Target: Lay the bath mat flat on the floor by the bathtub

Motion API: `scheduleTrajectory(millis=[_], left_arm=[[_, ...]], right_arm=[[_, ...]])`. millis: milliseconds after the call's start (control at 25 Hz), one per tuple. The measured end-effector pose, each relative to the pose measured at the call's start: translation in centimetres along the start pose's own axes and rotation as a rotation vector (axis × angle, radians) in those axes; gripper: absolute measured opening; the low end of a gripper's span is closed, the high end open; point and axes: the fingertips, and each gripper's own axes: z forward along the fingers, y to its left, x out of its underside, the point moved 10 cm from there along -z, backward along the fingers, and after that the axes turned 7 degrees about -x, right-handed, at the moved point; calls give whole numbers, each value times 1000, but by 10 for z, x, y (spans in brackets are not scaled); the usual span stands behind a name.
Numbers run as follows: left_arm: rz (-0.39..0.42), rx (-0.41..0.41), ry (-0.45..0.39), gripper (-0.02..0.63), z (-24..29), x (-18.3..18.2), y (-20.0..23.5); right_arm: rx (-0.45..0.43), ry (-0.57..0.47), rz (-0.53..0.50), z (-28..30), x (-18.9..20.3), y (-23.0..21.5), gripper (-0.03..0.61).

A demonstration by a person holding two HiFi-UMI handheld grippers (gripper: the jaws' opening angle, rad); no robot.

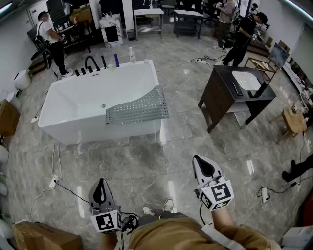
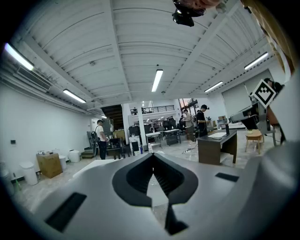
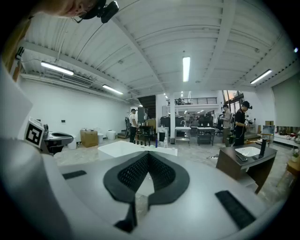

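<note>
1. Hanging over the tub's (image 1: 73,105) near rim at 12 o'clock, the mat (image 1: 138,106) is draped, not flat on the floor (image 1: 146,156). Lifting it off and spreading it is what's left.
2. My left tongs (image 1: 101,182) and right tongs (image 1: 199,162) are both pressed together, pinching nothing, well short of the mat.
3. A vanity (image 1: 230,95) stands at 2 o'clock and a cable (image 1: 63,188) trails at 8 o'clock. Neither crosses my path.

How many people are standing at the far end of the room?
3 people: one far left behind the tub, two far right; others may be hidden.
</note>
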Motion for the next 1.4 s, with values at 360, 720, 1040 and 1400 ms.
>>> scheduleTrajectory(millis=[360, 720, 1040, 1400], left_arm=[[10, -36, -12, 3, 13, -9, -16], [18, -64, -16, 3, 27, -15, -50], [1, -92, -22, 3, 43, -15, -49], [-8, -45, 0, 3, 97, -6, -39]], right_arm=[[-40, -10, -11, 11, -1, -25, 3], [-18, -39, -52, 13, 5, -65, 5], [-31, -32, -39, 31, 7, -77, 5], [16, -7, -48, 66, 2, -86, 5]])
